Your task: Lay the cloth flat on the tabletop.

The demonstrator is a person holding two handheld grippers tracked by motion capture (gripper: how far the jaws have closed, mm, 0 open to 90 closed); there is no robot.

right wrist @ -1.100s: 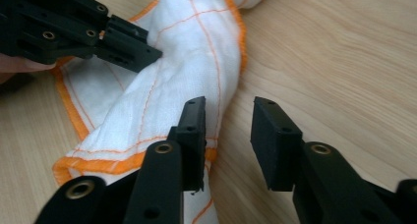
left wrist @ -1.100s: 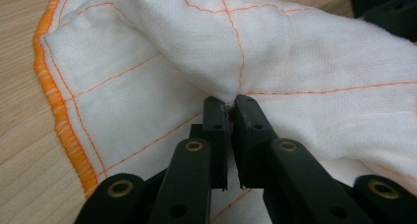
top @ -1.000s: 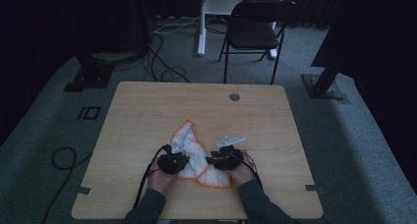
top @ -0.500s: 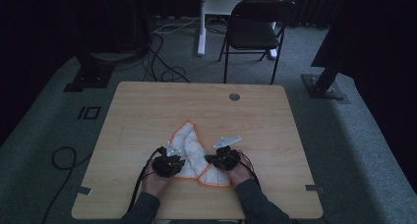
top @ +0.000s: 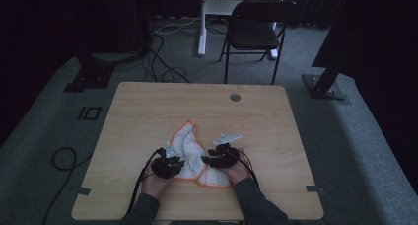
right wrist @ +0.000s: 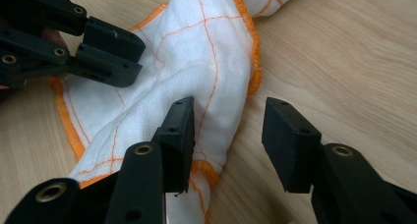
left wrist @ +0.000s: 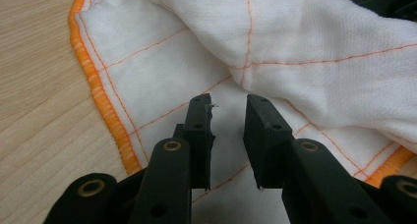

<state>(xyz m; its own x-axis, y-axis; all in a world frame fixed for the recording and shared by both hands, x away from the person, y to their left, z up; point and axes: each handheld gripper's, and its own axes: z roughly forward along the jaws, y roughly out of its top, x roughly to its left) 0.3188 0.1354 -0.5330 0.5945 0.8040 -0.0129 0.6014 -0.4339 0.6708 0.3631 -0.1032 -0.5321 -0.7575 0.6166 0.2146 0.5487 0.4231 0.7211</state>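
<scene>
High view first, and the wooden table (top: 148,111) takes up the middle of the floor, bare but for one thing: a white cloth with orange edging (top: 190,148) lying crumpled toward the person's side, just ahead of both hands. It is bunched, not flat, with one corner pointing away up the table and a folded ridge running through its middle, which is probably why both tools sit so close in on it. The left gripper (top: 167,165) is low at the cloth's near left part, the right gripper (top: 220,158) at its near right, the two well within reach of each other. In the left gripper view the jaws stand a little apart over a flat single layer of the cloth (left wrist: 162,71), with nothing pinched between them and the raised fold just beyond; that looks like a spot chosen to take a thin layer. In the right gripper view the jaws are spread wider, one resting against the twisted, hemmed end of the cloth (right wrist: 206,62) and the other over bare wood, so they straddle the edge, holding nothing yet.
</scene>
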